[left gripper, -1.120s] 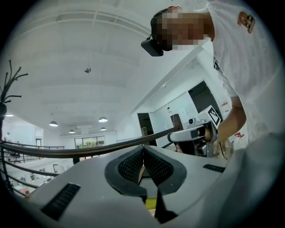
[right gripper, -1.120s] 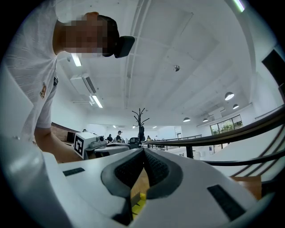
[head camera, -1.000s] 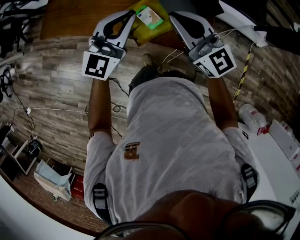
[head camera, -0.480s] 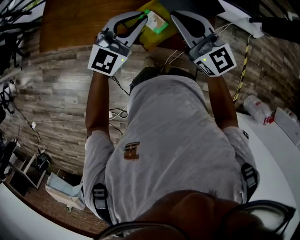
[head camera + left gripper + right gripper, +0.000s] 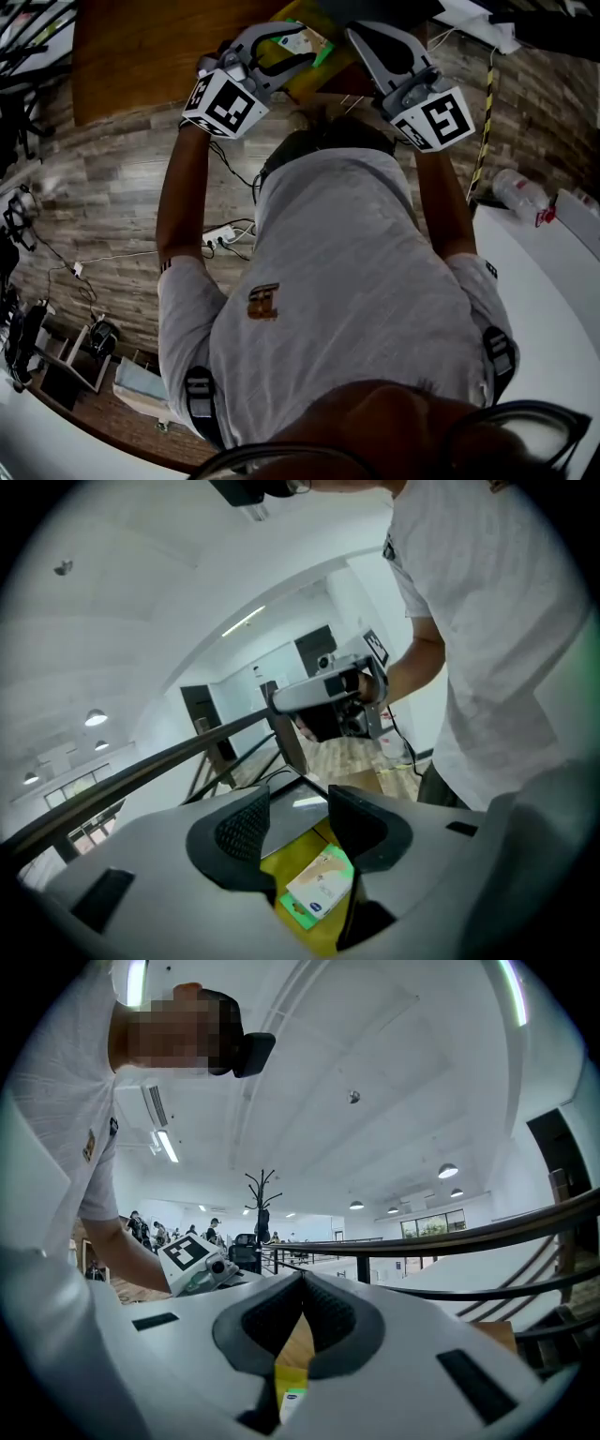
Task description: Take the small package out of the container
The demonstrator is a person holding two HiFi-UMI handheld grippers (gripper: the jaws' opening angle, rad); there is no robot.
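The small package (image 5: pixel 307 39), a white box with green edging, lies on the yellow container (image 5: pixel 311 77) at the near edge of a brown wooden table (image 5: pixel 141 47). My left gripper (image 5: pixel 296 45) hovers over it with its jaws opening. In the left gripper view the package (image 5: pixel 321 883) shows below the gap between the fingers (image 5: pixel 246 827), which do not touch it, and yellow container (image 5: pixel 286 860) lies around it. My right gripper (image 5: pixel 354 36) stands beside the container to the right. Its jaws (image 5: pixel 302 1283) are shut with nothing between them, and the package (image 5: pixel 291 1401) peeks out below.
Under me are a wood-plank floor, a power strip (image 5: pixel 220 234) and loose cables. A white table with a bottle (image 5: pixel 520 192) stands to the right, near a yellow-and-black striped post (image 5: pixel 485 122). A dark railing (image 5: pixel 469 1237) runs behind the table.
My left gripper has swung right and turned over the container, and its jaws have parted. The package has stayed on the yellow container. The right gripper has hardly moved.
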